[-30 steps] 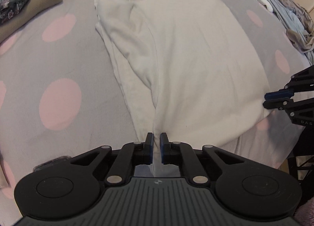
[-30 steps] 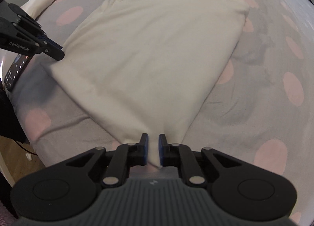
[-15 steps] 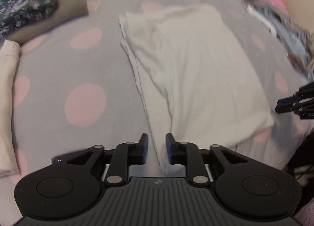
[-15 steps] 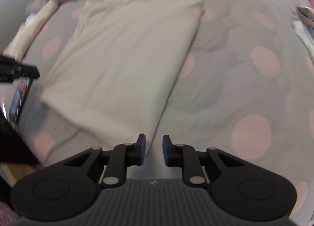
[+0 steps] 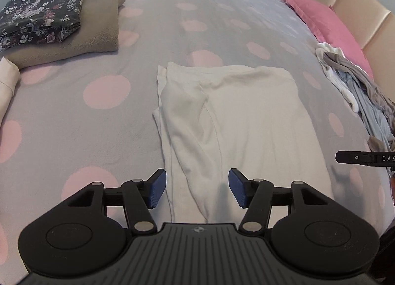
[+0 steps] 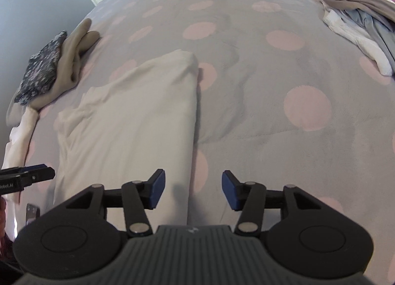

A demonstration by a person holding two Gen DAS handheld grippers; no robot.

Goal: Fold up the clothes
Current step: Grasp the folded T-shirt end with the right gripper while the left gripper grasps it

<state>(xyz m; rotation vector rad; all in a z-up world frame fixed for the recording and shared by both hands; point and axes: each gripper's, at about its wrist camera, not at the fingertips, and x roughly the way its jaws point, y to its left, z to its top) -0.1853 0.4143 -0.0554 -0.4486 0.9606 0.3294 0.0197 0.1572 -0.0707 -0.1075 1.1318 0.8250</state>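
Note:
A cream garment [image 5: 237, 121] lies folded flat on the grey bed with pink dots [image 5: 103, 117]. My left gripper [image 5: 197, 189] hovers over its near left edge, jaws opening, the cloth lying below them and not pinched. In the right wrist view the same cream garment [image 6: 128, 121] stretches away to the left, and my right gripper [image 6: 193, 192] hangs over its near right edge, jaws opening, gripping nothing. Each gripper's tip shows at the side of the other's view: the right gripper [image 5: 365, 159] and the left gripper [image 6: 29, 176].
A stack of folded clothes, floral [image 5: 42, 18] on tan [image 5: 98, 28], sits at the bed's far left. An unfolded heap of clothes [image 5: 358, 92] lies at the right by a pink pillow [image 5: 325, 23] and a beige headboard [image 5: 358, 5]. A phone [image 6: 32, 210] lies near the bed's edge.
Both grippers have let go of the garment's near edge and opened wide. Both have pulled back and lifted, so the garment now lies farther away and flat.

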